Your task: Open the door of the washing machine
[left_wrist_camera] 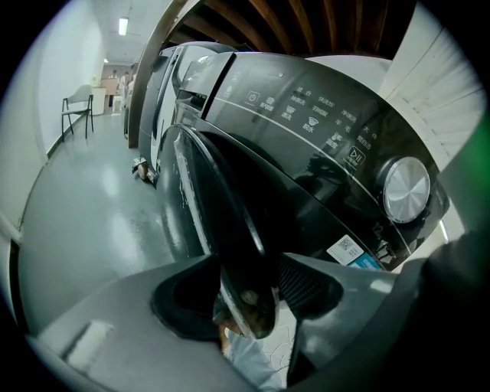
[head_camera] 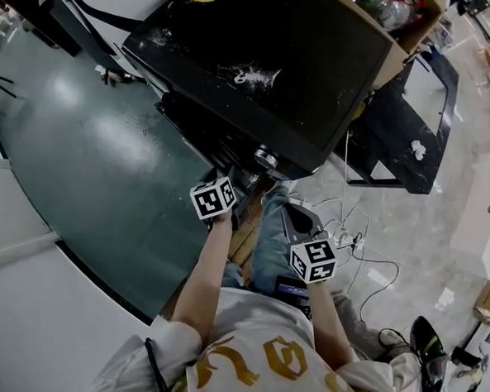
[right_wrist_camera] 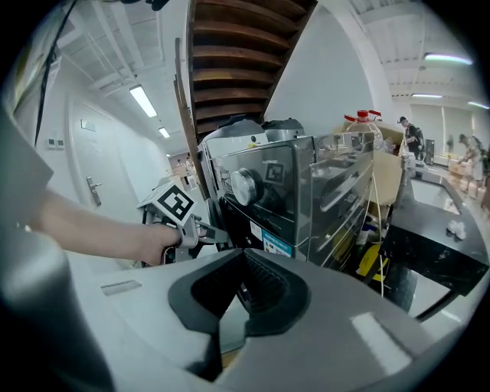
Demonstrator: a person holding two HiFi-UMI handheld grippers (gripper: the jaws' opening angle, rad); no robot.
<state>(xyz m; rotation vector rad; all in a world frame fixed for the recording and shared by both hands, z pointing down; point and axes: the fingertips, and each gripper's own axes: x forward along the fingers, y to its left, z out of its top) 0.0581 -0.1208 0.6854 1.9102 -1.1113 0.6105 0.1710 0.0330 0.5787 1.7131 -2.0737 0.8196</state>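
Observation:
The black washing machine (head_camera: 262, 74) stands ahead, with a silver knob (left_wrist_camera: 406, 189) on its control panel. My left gripper (left_wrist_camera: 249, 297) is shut on the lower edge of the machine's dark round door (left_wrist_camera: 222, 191). In the head view the left gripper (head_camera: 240, 183) reaches under the machine's front. The right gripper view shows it too, at the door (right_wrist_camera: 200, 230). My right gripper (right_wrist_camera: 243, 256) is held back from the machine (right_wrist_camera: 268, 191), its jaws shut with nothing between them. The head view has the right gripper (head_camera: 291, 209) lower and to the right.
White cables (head_camera: 346, 226) lie on the pale floor at the right. A black table (head_camera: 407, 131) and a cardboard box (head_camera: 391, 8) stand beside the machine. More machines (left_wrist_camera: 164, 92) line the green floor (head_camera: 85, 159), with a chair (left_wrist_camera: 76, 111) far down the aisle.

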